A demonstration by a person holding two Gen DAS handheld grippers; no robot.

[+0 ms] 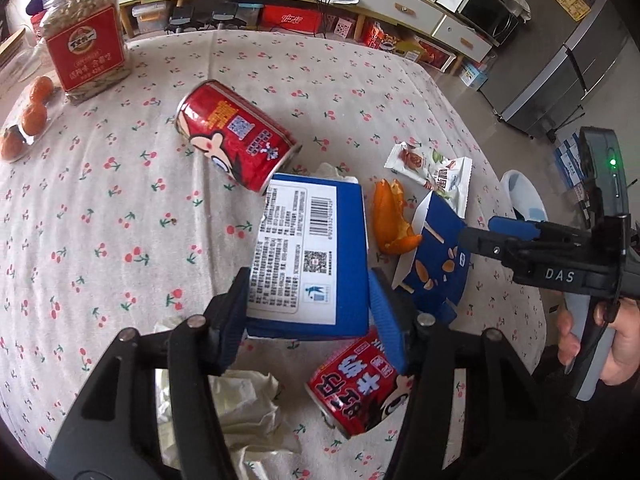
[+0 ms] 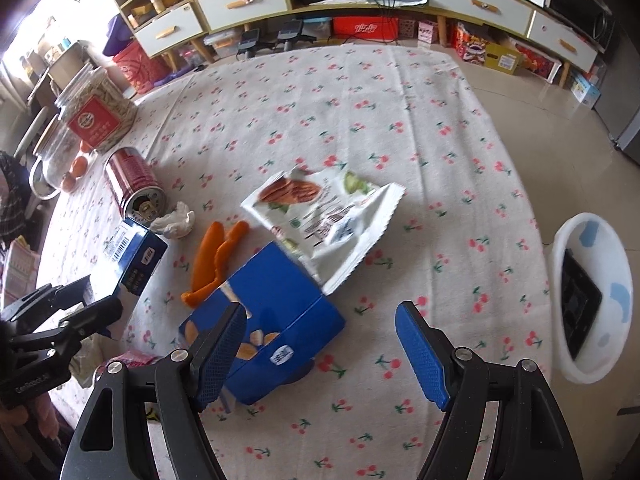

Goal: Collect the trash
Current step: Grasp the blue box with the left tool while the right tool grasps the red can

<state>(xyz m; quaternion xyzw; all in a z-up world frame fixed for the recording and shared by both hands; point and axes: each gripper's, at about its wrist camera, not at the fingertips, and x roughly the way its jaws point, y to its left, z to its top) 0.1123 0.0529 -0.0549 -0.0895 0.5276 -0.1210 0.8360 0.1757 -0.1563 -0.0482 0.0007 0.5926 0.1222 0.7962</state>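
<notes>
My left gripper point(image 1: 308, 304) is shut on a blue carton with a white label point(image 1: 310, 256), held above the table; the carton also shows in the right wrist view point(image 2: 134, 258). My right gripper point(image 2: 320, 344) is open over an opened blue snack box point(image 2: 272, 320), its left finger on the box. A white snack wrapper point(image 2: 324, 216) lies against that box. Orange peel point(image 2: 218, 256), a crumpled tissue point(image 2: 174, 220) and a red can point(image 2: 134, 188) lie left of it. A second red can point(image 1: 360, 380) and tissues point(image 1: 244, 404) lie under my left gripper.
A white bin point(image 2: 588, 296) holding a black object stands on the floor to the right of the table. A jar of seeds point(image 1: 86, 36) and small oranges point(image 1: 34, 116) sit at the far left. The cherry-print tablecloth point(image 2: 360, 120) covers the table.
</notes>
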